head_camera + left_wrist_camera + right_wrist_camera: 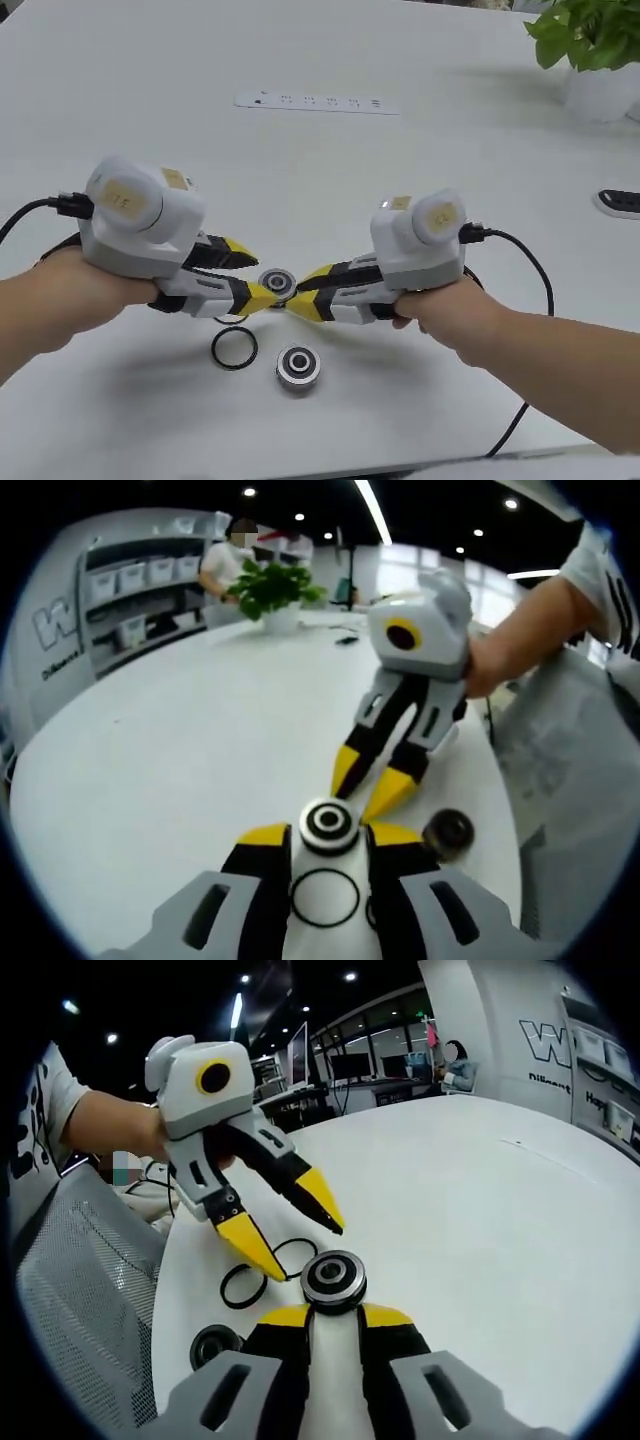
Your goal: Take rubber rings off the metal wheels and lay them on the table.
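At the far left of the left gripper view, storage bins [130, 580] are ranged on a shelf unit [100, 555]; what is kept in them cannot be made out. At the far right corner of the surface [400, 170], a leafy plant [585, 35] is held in a white pot [603, 92].

A large "W" [50, 625] is painted on the wall beside the shelves, and the smaller line under it is too blurred to be read. Yellow labels [125, 198] are stuck on the heads of both tools, but their figures are illegible. A white power strip [310, 101] is laid flat on the far side of the surface.

The left hand-held gripper [262, 275] is held with its jaws spread. A metal wheel [277, 283], ringed by a dark outer band, is placed between its yellow tips and those of the right hand-held gripper [298, 290]. In the right gripper view the left tips are seen just short of the wheel. The right jaws are parted narrowly and seem to meet the wheel, but whether it is clamped cannot be told.

A loose rubber ring [213, 350] is laid on the surface just beneath the left tips, and a second ring [300, 1243] is partly hidden by the lower left jaw. A second metal wheel [298, 365] is laid flat just right of the loose ring.
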The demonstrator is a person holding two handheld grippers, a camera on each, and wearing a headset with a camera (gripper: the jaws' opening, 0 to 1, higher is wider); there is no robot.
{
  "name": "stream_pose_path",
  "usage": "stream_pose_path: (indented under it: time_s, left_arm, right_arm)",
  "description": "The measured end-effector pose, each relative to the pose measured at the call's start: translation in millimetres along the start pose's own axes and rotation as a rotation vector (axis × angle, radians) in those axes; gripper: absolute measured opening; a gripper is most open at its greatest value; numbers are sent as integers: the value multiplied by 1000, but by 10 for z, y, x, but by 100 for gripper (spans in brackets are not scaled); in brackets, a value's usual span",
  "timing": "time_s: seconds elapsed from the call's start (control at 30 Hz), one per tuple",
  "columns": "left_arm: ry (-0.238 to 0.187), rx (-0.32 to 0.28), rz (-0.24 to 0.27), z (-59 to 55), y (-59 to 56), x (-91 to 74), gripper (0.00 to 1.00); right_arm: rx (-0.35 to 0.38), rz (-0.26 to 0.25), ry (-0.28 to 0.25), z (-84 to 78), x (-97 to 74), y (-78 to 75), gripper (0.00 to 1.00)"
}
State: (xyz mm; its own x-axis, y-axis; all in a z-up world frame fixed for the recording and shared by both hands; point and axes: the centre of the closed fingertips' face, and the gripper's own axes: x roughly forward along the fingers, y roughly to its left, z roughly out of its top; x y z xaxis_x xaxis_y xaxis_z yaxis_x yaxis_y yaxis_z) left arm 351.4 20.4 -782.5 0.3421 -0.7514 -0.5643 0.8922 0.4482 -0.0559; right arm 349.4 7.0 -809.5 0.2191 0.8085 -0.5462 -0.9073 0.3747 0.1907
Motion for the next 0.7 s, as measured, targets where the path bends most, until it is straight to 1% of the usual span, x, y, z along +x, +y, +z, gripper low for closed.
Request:
stream_pose_path:
  time_s: [0.27,0.47,0.7]
  left_arm:
    - [6,14,-2,0,-14,45,24]
    - [18,25,-9,-20,-35,85,21]
    - [16,41,-2,-9,-47,99,17]
  right_arm:
    - [0,1,-2,1,4,3,13]
    - [2,1,-3,2,3,0,13]
    - [7,0,-5,1,-2,1,12]
